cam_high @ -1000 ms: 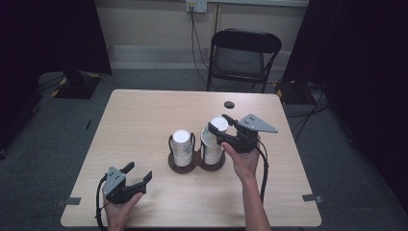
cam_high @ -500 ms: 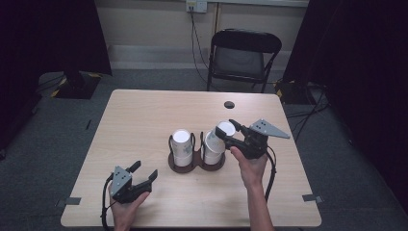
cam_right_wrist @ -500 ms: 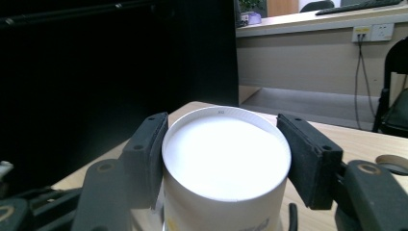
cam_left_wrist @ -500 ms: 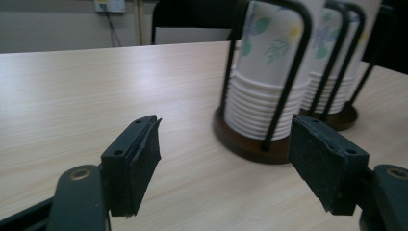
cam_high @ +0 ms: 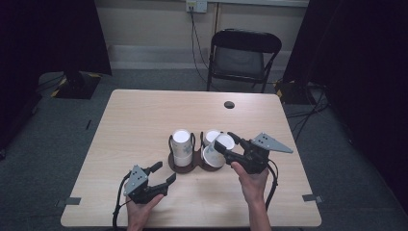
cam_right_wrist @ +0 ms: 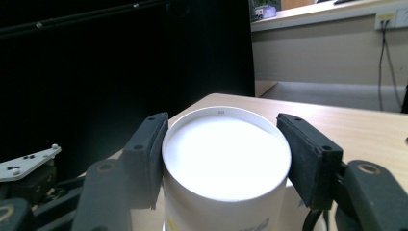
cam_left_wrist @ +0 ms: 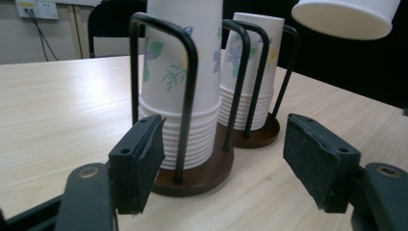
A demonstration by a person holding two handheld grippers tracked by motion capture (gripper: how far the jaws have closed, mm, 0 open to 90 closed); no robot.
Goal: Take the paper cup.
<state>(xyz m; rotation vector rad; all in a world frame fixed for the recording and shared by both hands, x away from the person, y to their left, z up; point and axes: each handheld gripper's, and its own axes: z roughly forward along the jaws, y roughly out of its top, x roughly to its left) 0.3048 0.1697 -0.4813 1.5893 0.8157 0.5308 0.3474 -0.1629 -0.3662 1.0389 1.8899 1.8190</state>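
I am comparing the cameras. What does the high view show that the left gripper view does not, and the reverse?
High view alone: the chair, the person's hands and the right gripper clamped on a lifted paper cup. Left gripper view alone: leaf and flower prints on the stacked cups and the left gripper's open pads. Both: the wire cup holder and the wooden table.

The table (cam_high: 144,125) is a light wood-grain top with rounded corners, standing on grey carpet. Near its middle sits a dark brown double-ring cup holder (cam_high: 185,163) with black wire hoops, each ring carrying a stack of upturned floral paper cups (cam_left_wrist: 185,72). A small dark round disc (cam_high: 229,104) lies near the far edge, well apart from the holder.
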